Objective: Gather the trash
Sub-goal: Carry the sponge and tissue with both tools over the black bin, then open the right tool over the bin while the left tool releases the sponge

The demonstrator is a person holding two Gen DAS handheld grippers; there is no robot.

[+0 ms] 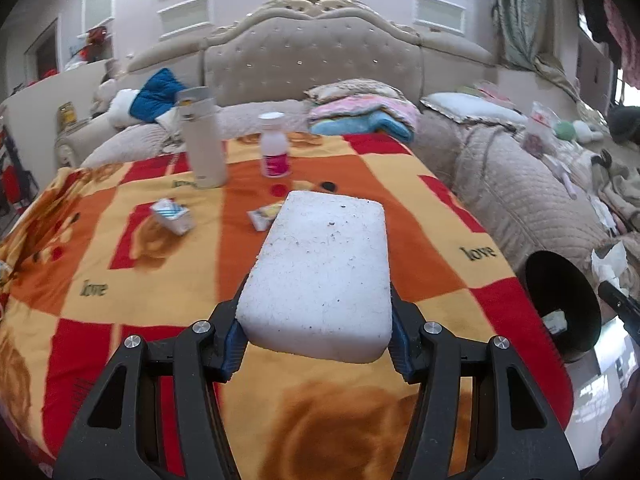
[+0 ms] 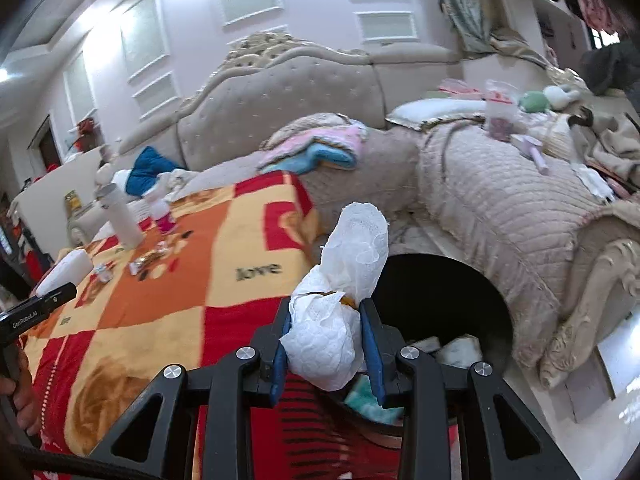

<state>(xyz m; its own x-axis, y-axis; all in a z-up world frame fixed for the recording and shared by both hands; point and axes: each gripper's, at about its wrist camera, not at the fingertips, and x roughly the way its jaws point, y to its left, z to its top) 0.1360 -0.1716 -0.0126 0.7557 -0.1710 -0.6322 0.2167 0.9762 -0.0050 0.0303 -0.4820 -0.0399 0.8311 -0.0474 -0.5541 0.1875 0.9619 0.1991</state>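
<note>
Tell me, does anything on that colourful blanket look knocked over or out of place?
Yes. A small white-and-blue carton lies tipped on its side on the orange, red and yellow blanket, with a torn wrapper and loose red and black caps scattered nearby. The tall white flask and pink-labelled bottle stand upright.

I see soft indoor light, glare on the wall (image 2: 100, 28) upper left, slight motion blur, strong fisheye bending at edges.

blanket (image 1: 476, 254): "love" | left claw (image 2: 24, 316): "GenRobot.AI"
</note>
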